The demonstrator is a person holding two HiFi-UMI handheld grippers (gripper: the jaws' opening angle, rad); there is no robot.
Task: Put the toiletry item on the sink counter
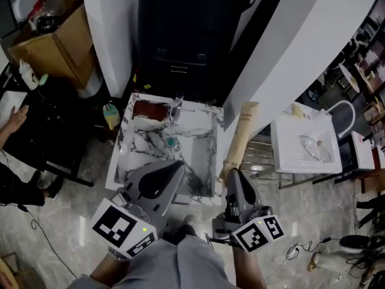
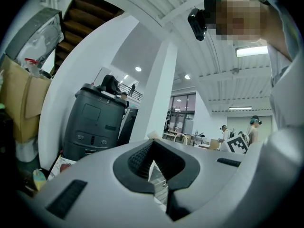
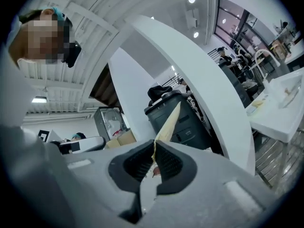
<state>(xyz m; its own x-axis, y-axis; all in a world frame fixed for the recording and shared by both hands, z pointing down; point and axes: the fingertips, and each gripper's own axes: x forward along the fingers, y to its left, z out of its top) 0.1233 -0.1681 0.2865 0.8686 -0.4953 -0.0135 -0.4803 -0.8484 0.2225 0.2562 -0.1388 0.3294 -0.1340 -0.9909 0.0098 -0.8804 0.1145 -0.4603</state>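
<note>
With the right claw (image 1: pixel 232 174) pinching the tube (image 1: pixel 241 138) and the left claw (image 1: pixel 175 168) pressed together empty, lowering the tube onto the bench (image 1: pixel 203 155) likely comes next.

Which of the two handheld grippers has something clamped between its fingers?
The right gripper: its fingers are shut on a long cream-yellow flat tube that sticks out ahead. The left gripper has nothing between its fingers.

left claw (image 1: pixel 176 165) — jaws together, empty | right claw (image 1: pixel 232 174) — clamped on tube (image 1: pixel 243 134)
</note>
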